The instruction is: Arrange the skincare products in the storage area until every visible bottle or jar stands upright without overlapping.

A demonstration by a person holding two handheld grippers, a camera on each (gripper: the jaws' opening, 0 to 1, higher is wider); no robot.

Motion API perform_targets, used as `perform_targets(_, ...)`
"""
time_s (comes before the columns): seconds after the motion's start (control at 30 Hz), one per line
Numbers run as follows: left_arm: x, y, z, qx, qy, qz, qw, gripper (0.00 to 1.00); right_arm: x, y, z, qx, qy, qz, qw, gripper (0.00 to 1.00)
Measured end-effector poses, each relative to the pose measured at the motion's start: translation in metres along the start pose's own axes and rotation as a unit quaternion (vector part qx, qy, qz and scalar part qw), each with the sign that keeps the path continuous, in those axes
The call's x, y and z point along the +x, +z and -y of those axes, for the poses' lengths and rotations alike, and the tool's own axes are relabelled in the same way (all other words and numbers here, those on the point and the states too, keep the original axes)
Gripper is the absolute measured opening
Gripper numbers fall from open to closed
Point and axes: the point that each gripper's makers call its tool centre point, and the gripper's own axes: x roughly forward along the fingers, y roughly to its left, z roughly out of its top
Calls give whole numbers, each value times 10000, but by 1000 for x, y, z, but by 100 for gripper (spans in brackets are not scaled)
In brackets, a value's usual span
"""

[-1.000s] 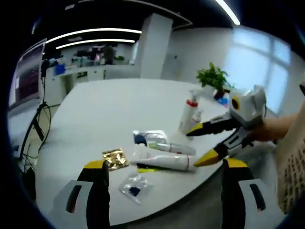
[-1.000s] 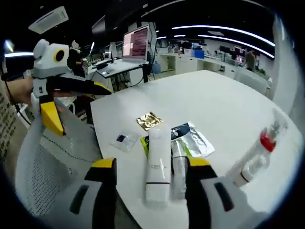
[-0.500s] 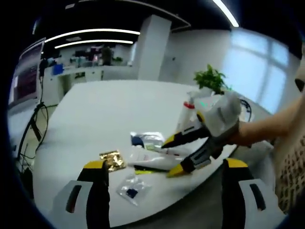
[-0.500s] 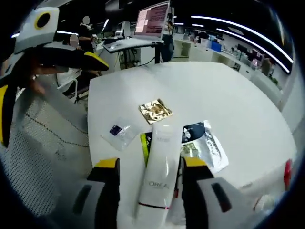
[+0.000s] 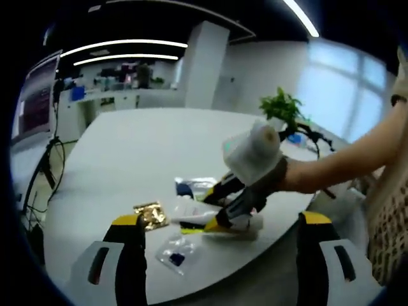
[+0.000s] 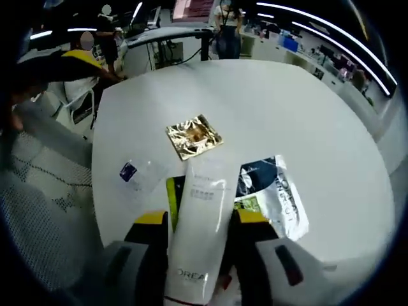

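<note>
Between right gripper jaws, white tube lies clamped; left gripper released.

The left gripper has two broad black jaws, each capped with a yellow tip and backed by a pale grey housing with a dark slot; the right gripper is built the same, black jaws, yellow caps, grey bodies behind; seen from the left gripper view, the right gripper's body is white and rounded, its slim jaws black with yellow ends; the person's forearm is bare, with a dark band at the upper arm; a patterned light garment covers the torso.
</note>
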Motion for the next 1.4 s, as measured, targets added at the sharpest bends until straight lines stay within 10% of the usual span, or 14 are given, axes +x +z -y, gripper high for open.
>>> perform_targets(0.83, 4, -4, -1, -53, -83, -79, 9999, 96, 3, 10, 5, 413, -102, 177, 9989, 32)
perform_targets(1.4, 4, -4, 13, 12, -234, -103, 9997, 96, -77, 40, -9, 884, -133, 1582, 9834, 31)
